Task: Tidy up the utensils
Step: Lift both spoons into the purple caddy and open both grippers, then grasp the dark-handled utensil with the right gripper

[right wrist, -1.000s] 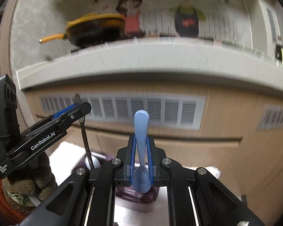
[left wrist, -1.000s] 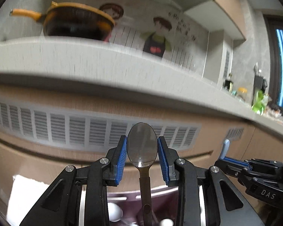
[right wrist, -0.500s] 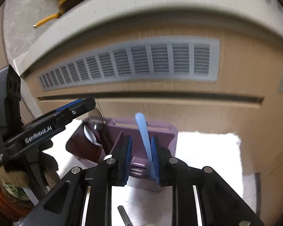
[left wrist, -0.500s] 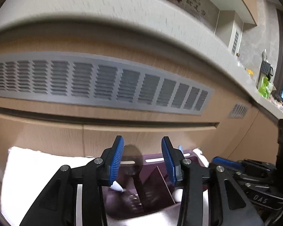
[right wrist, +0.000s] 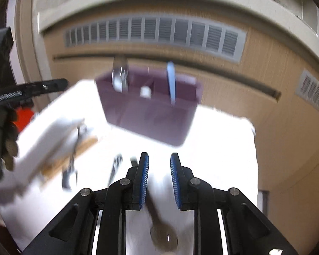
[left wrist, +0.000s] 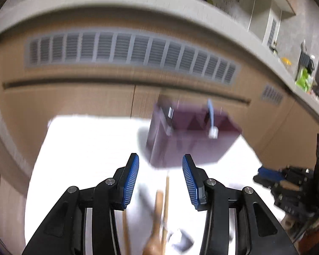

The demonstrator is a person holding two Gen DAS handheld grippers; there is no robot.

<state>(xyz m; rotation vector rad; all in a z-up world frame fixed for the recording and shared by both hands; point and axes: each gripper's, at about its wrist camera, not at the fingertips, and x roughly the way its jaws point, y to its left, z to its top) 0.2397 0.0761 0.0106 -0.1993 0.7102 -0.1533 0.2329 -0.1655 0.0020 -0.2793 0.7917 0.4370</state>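
left gripper (left wrist: 160, 177) empty, jaws apart; right gripper (right wrist: 157, 176) likewise, facing purple caddy (right wrist: 148, 110)

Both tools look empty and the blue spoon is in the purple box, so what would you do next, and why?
Probably lower the right tool onto the dark spoon lying just below it. Both tools are open, the blue spoon stands in the purple box, and loose utensils lie on the white cloth.

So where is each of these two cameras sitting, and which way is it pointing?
Left wrist: rides the left gripper, looking along its open fingers at the purple organizer on the white mat; the right gripper shows at the right edge.
Right wrist: rides the right gripper, facing the same organizer; the left gripper shows at left.
Shared: organizer, blue spoon, mat, vented cabinet.
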